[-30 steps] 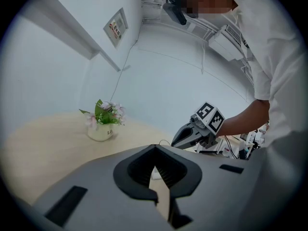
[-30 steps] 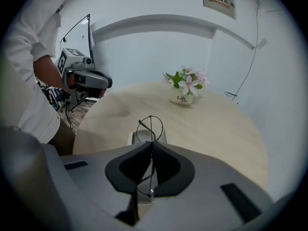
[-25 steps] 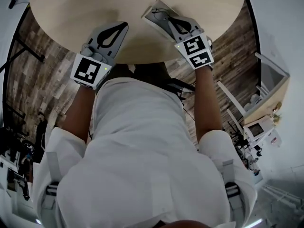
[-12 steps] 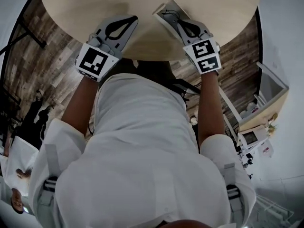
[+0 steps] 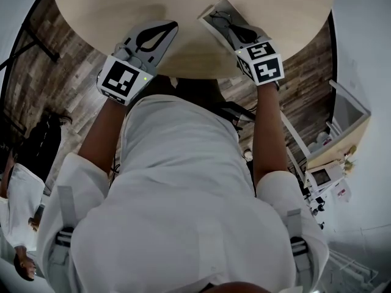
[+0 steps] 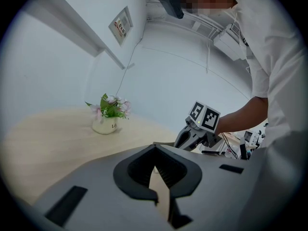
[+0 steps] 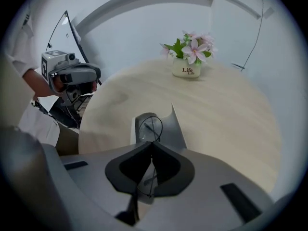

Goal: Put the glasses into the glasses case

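Head view: the left gripper (image 5: 170,25) rests low over the pale round counter (image 5: 110,5), and the right gripper (image 5: 230,24) reaches into the open grey case (image 5: 221,8) near the counter's edge. Left gripper view: its fingers (image 6: 144,165) are pressed together on nothing, a flower pot (image 6: 107,121) well beyond. Right gripper view: fingers (image 7: 166,165) pinched on the thin-framed glasses (image 7: 151,125), which lie inside the case.
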`<state>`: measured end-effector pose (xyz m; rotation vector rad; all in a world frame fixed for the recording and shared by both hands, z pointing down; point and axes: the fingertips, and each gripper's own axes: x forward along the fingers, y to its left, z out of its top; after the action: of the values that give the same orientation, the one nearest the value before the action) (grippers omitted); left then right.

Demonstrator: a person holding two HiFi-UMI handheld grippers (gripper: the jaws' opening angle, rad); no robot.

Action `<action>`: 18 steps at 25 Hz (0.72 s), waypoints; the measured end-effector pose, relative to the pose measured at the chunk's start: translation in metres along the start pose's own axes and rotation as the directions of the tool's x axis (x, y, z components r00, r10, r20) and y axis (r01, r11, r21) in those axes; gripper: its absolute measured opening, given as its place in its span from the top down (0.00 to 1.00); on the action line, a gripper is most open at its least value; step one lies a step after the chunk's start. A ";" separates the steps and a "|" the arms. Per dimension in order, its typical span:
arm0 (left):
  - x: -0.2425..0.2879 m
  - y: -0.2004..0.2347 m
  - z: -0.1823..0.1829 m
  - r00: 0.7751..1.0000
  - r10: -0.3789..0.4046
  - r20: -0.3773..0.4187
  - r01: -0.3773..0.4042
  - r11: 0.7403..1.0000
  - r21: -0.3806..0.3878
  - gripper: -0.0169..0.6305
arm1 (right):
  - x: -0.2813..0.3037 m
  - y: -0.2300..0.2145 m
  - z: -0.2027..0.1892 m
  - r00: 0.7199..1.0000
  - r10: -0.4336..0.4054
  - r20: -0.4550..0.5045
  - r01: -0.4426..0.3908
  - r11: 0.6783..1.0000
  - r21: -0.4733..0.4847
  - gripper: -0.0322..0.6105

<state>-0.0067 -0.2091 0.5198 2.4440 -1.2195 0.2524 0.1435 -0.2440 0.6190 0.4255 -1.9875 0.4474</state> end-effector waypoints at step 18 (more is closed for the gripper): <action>-0.011 0.007 -0.011 0.999 0.030 -0.023 -0.031 0.999 -0.030 0.96 | 0.014 -0.003 -0.003 0.999 0.016 -0.050 -0.018 0.999 -0.045 0.91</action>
<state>-0.0187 -0.2000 0.5285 2.3916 -1.2422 0.2675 0.1414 -0.2465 0.6334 0.3657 -1.9510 0.4187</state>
